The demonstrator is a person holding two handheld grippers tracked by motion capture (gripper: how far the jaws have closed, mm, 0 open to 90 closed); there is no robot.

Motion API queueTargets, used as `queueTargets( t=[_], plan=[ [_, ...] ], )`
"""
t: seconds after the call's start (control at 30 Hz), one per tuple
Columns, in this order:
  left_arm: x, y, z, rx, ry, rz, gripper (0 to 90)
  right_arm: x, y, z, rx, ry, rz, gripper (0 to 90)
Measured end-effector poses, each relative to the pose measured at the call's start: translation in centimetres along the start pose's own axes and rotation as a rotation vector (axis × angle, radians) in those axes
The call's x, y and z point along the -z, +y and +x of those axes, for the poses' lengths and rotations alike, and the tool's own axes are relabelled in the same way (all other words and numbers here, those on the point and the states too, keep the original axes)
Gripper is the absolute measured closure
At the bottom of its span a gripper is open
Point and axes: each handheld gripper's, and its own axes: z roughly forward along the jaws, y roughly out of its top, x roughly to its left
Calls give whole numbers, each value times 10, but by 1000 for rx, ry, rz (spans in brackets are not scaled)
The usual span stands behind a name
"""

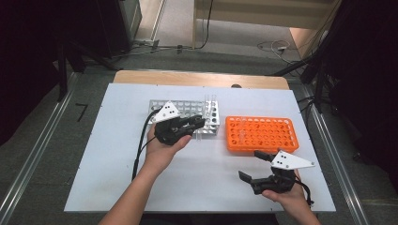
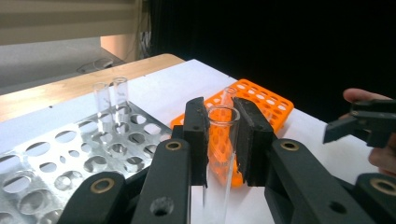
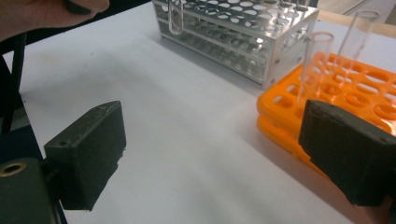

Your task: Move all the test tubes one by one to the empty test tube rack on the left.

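Clear glass tube (image 2: 219, 140) is clamped upright in the left gripper's (image 2: 219, 135) jaws, hanging between the metal rack (image 1: 180, 110) and orange rack (image 1: 261, 133), mid-bench. Right gripper (image 1: 256, 165) sits near the bench's front right corner, jaws wide apart, nothing in them.

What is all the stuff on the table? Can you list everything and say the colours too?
Metal rack: one, silver, middle of the board toward the far side.
Orange rack: one, orange, right of the metal rack, with two clear tubes standing in it.
Tubes in metal rack: two, clear, at its far right corner.
Held tube: one, clear, clamped upright in the left gripper.
Board: one, white, on a wooden table.
Left gripper: black, beside the metal rack.
Right gripper: black, jaws wide apart, near the orange rack.
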Motion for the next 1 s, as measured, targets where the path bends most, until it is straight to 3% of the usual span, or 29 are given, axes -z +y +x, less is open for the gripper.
queueTargets(
  t=[0.47,1.0],
  plan=[
    [-16,9,23,17,31,-21,762,21,-18,-8,-11,-15,27,60],
    [-35,23,49,39,82,-32,761,20,-19,-14,-19,-28,30,64]
  ],
)
